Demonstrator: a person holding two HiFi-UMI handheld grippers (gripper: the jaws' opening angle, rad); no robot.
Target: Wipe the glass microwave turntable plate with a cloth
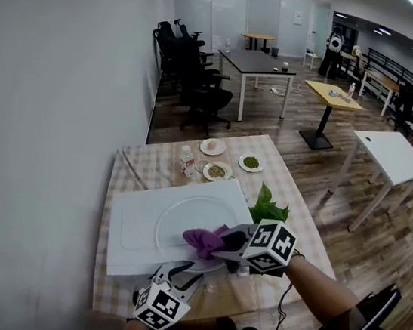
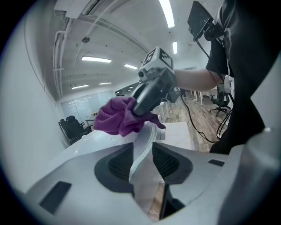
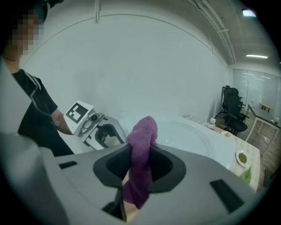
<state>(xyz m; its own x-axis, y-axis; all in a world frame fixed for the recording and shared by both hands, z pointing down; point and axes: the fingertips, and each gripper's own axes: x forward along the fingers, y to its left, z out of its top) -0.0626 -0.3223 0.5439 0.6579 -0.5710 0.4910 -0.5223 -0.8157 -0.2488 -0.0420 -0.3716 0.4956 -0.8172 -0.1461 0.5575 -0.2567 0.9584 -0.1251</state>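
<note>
The round glass turntable plate (image 1: 191,217) lies on a white board (image 1: 125,237) on the checked table. My left gripper (image 1: 187,268) is at the plate's near edge, and in the left gripper view its pads are shut on the plate's rim (image 2: 144,145). My right gripper (image 1: 217,249) is shut on a bunched purple cloth (image 1: 204,239), which rests on the near part of the plate. The cloth (image 3: 142,145) sticks out between the right jaws, with the plate (image 3: 197,136) beyond it. In the left gripper view the cloth (image 2: 116,117) sits just ahead of the rim.
At the table's far end stand three small dishes (image 1: 212,146) (image 1: 216,170) (image 1: 250,162) and a small bottle (image 1: 188,161). Green leaves (image 1: 268,207) lie right of the board. A white wall runs along the left; desks and office chairs fill the room beyond.
</note>
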